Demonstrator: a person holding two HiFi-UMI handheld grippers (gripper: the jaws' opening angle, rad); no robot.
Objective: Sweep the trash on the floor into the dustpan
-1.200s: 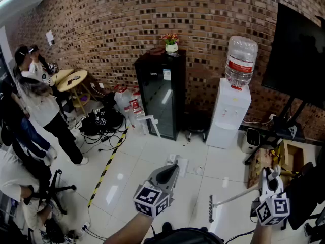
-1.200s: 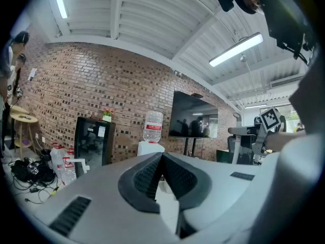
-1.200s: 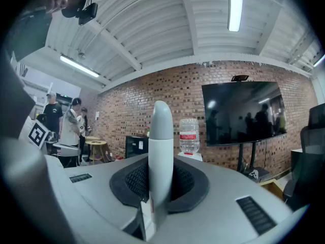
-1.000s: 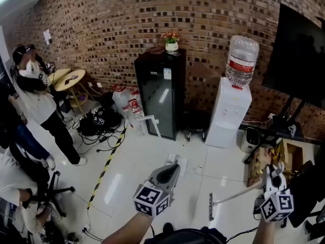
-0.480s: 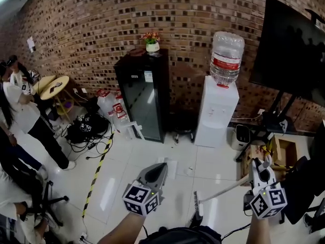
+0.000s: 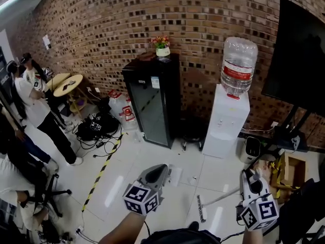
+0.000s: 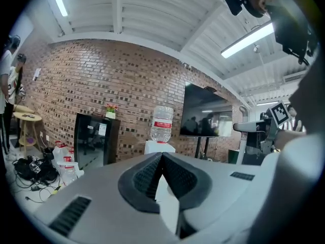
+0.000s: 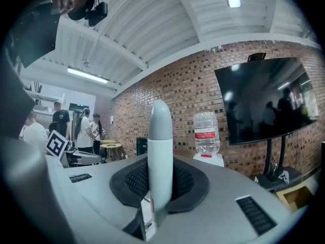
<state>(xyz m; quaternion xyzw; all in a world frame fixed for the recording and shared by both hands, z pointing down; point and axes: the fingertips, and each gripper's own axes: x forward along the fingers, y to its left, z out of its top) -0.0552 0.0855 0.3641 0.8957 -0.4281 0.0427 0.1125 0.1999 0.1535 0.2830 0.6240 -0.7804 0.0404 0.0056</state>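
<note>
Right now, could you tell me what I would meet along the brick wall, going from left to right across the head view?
person in a white shirt → round wooden table → black fridge → water dispenser → black screen

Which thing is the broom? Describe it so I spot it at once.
Find the white water dispenser against the brick wall. On the floor in front of it, a pale handle slants down from the right gripper to a dark bristle head: the broom. It is the only long stick there, clamped in that gripper's jaws.
</note>
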